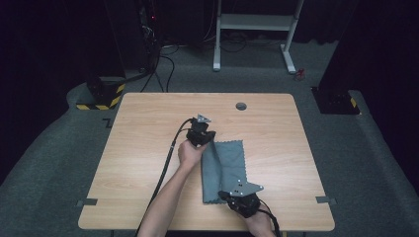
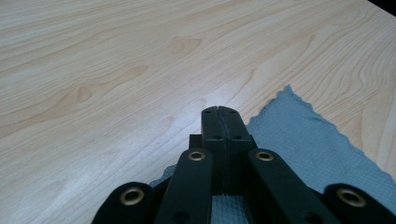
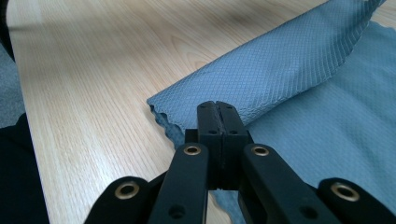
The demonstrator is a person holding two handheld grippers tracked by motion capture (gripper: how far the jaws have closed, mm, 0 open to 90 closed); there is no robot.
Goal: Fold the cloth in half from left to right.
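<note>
With both tongs pressed together on the grey cloth [image 1: 225,170] — left tongs [image 2: 219,111] at its far corner, right tongs [image 3: 217,106] at its near edge — the left flap lifts off the tabletop [image 1: 148,148], apparently to fold it over.

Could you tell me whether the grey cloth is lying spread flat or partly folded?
Partly folded: the cloth's left part is lifted and turned over the rest, as the right gripper view shows.
</note>
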